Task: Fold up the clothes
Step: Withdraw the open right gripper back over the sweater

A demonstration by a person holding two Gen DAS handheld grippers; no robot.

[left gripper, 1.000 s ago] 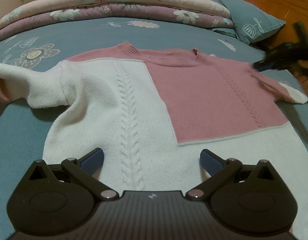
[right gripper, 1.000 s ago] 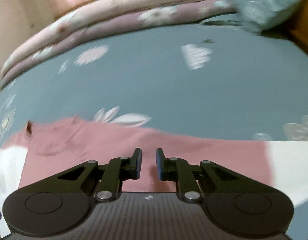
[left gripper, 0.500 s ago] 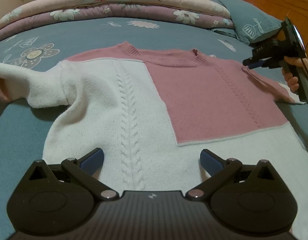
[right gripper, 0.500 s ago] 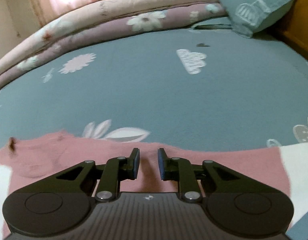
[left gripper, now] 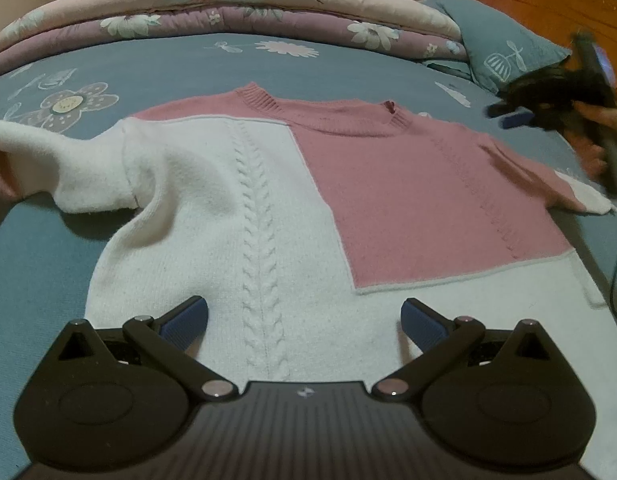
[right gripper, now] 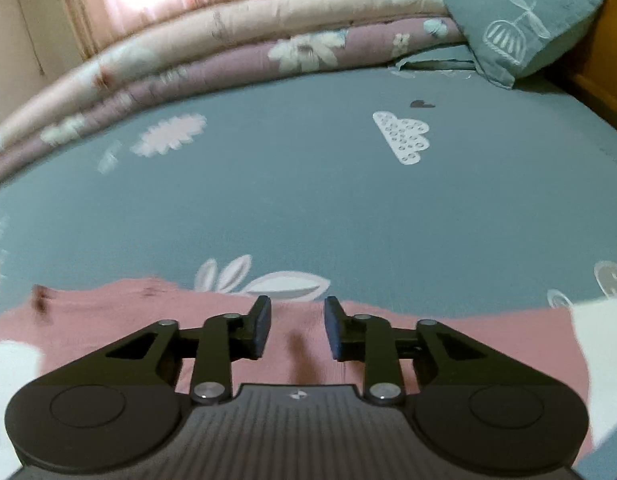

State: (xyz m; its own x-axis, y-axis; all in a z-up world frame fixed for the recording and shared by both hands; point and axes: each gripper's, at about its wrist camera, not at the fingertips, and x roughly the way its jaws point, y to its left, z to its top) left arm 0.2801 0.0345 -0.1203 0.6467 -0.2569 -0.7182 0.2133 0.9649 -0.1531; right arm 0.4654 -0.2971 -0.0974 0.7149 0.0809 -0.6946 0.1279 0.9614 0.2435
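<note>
Soft, floppy pink-and-white cable-knit sweater (left gripper: 292, 216): pinch its pink shoulder seam. Your left gripper (left gripper: 304, 320) gapes wide; right gripper (right gripper: 297, 328), just been opening, holds nothing.

Pink-and-white cable-knit sweater (left gripper: 276, 200) — soft, fuzzy matt wool-like knit, ribbed collar. Blue-grey printed bedsheet (right gripper: 308, 184) — smooth matt woven cloth. Floral pink and mauve quilt (left gripper: 236, 4) — padded matt cloth. Orange-brown wooden headboard (left gripper: 548, 4) — semi-gloss. Black left gripper (left gripper: 304, 318) — matt plastic, ridged blue pads, shiny metal pins.
</note>
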